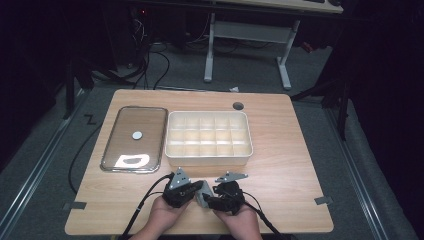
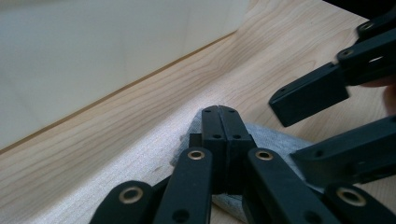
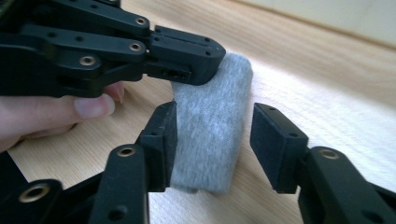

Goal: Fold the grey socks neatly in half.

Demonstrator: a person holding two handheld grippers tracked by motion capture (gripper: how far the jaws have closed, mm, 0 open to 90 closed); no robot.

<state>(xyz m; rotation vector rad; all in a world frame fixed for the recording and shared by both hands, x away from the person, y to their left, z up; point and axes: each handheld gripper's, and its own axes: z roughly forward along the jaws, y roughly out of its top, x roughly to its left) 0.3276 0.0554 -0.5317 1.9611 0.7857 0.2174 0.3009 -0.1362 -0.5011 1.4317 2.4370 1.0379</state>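
A folded grey cloth (image 1: 202,193) lies on the wooden table near its front edge, between two hand-held grippers. My left gripper (image 2: 219,112) has its jaws pressed flush together, tips resting over the far end of the cloth (image 2: 280,140); nothing shows between them. In the right gripper view that same left gripper (image 3: 210,58) covers the top left corner of the cloth (image 3: 210,154). My right gripper (image 3: 212,119) is open, one jaw on each side of the cloth, left jaw touching its edge. It also appears in the left gripper view (image 2: 287,130).
A white divided box (image 1: 207,159) stands open mid-table, just beyond the grippers; its wall (image 2: 93,60) looms close. A glass lid (image 1: 145,120) with a round knob lies left of it. A cable hole (image 1: 238,106) sits at the back. Bare wood stretches right.
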